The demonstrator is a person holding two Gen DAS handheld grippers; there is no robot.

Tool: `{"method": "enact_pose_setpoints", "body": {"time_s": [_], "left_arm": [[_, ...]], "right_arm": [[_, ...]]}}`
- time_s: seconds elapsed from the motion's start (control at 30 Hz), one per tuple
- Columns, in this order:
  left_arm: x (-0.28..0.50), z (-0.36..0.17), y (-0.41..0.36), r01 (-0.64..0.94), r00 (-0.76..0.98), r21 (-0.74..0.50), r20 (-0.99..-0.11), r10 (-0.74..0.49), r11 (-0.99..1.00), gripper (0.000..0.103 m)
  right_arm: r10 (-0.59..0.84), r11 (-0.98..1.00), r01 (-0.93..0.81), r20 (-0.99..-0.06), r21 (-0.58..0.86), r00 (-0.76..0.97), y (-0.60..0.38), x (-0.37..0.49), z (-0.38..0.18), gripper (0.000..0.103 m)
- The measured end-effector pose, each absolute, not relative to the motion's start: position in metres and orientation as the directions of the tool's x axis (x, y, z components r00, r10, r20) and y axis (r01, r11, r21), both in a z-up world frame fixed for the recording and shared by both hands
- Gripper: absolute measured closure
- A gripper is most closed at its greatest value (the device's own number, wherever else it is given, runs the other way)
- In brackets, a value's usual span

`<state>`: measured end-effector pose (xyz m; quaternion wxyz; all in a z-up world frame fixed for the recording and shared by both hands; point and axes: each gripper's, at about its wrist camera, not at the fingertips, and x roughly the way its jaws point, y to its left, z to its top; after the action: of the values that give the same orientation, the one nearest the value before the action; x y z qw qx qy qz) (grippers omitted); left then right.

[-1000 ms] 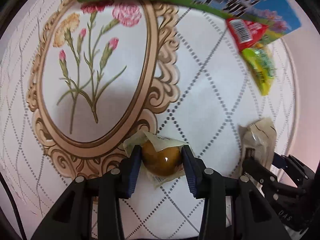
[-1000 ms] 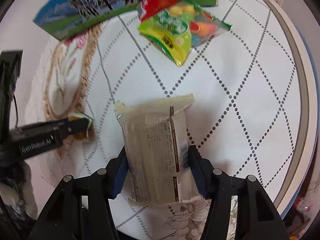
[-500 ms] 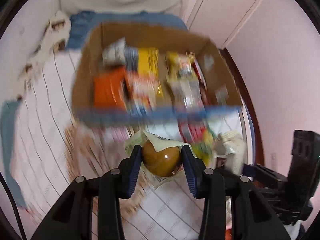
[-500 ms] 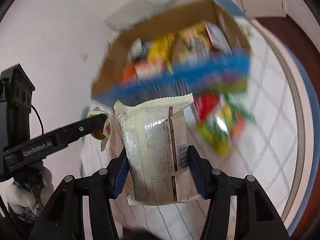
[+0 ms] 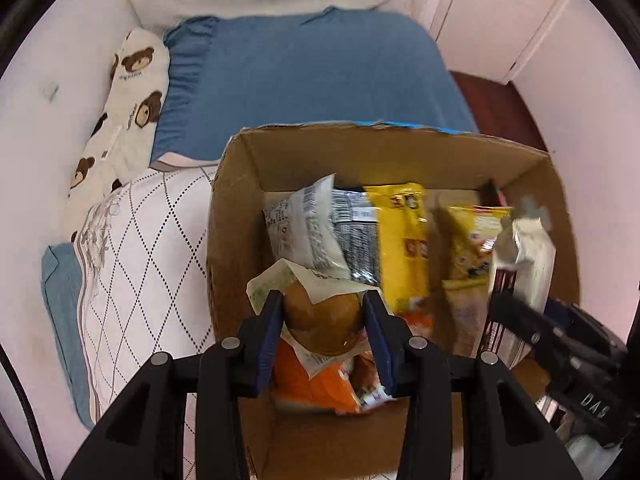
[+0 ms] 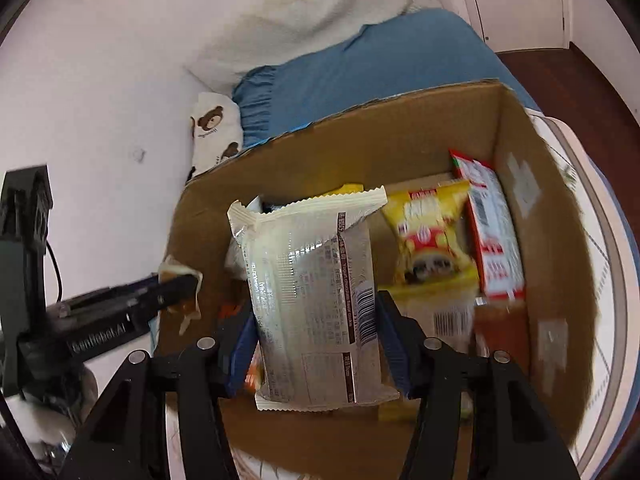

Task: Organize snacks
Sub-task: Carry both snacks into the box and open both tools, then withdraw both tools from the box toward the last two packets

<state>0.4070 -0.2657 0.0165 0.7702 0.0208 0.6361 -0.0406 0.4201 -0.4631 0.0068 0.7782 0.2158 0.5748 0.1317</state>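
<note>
My left gripper (image 5: 322,320) is shut on a small brown bun in a clear wrapper (image 5: 320,320) and holds it over the near left part of an open cardboard box (image 5: 236,184). My right gripper (image 6: 316,320) is shut on a silvery white snack packet (image 6: 312,300), upright over the same box (image 6: 560,280). The box holds several snack bags: yellow bags (image 5: 400,240), a white and grey bag (image 5: 304,228), an orange bag (image 5: 312,388), a red and white carton (image 6: 496,240). The right gripper and its packet show at the right of the left wrist view (image 5: 524,264).
The box stands on a white table (image 5: 140,260) with a dotted diamond pattern. Behind it is a bed with a blue sheet (image 5: 312,76) and a bear-print pillow (image 5: 128,112). A wall is to the left, a door (image 5: 500,20) and wooden floor at the back right.
Both grippers have lifted their snacks off the table and carried them forward over the open box. The view has swung from the tabletop to the inside of the box.
</note>
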Motion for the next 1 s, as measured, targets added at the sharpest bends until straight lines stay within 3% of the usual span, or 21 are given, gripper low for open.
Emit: {"method": "enact_pose_setpoints", "body": {"time_s": [0.07, 0.1, 0.13, 0.17, 0.2, 0.27, 0.43, 0.77, 1.0], "left_arm": [[0.418, 0.004, -0.266, 0.096, 0.159, -0.007, -0.987, -0.022, 0.995, 0.064], [0.422, -0.002, -0.265, 0.089, 0.146, 0.001, -0.989, -0.012, 0.996, 0.062], [0.424, -0.005, -0.263, 0.081, 0.134, 0.007, -0.991, -0.004, 0.997, 0.059], [0.426, -0.009, -0.261, 0.07, 0.128, 0.003, -0.992, -0.006, 0.998, 0.047], [0.428, -0.01, -0.26, 0.064, 0.13, -0.003, -0.991, -0.011, 0.998, 0.025], [0.427, -0.012, -0.259, 0.061, 0.137, -0.016, -0.99, -0.025, 0.998, 0.009], [0.417, -0.01, -0.261, 0.05, 0.151, -0.019, -0.988, -0.026, 0.999, 0.009], [0.368, 0.017, -0.273, 0.012, 0.257, -0.035, -0.966, -0.037, 0.999, 0.009], [0.321, 0.034, -0.283, 0.018, 0.332, -0.051, -0.942, -0.054, 0.999, 0.009]], "right_arm": [[0.448, 0.874, 0.076, -0.856, 0.48, 0.256, -0.459, 0.441, -0.011, 0.026], [0.444, 0.877, 0.085, -0.865, 0.473, 0.234, -0.457, 0.448, -0.018, 0.004], [0.432, 0.885, 0.086, -0.875, 0.458, 0.22, -0.456, 0.453, -0.023, 0.001], [0.405, 0.899, 0.085, -0.89, 0.43, 0.209, -0.455, 0.456, -0.027, 0.001], [0.378, 0.913, 0.081, -0.904, 0.4, 0.201, -0.455, 0.458, -0.029, 0.001], [0.369, 0.918, 0.076, -0.909, 0.389, 0.193, -0.457, 0.455, -0.032, 0.001], [0.333, 0.932, 0.077, -0.921, 0.354, 0.202, -0.471, 0.439, -0.029, 0.001], [0.089, 0.995, 0.021, -0.94, 0.101, 0.329, -0.493, 0.382, 0.016, 0.001], [0.057, 0.998, 0.011, -0.924, 0.066, 0.378, -0.506, 0.337, 0.046, 0.001]]}}
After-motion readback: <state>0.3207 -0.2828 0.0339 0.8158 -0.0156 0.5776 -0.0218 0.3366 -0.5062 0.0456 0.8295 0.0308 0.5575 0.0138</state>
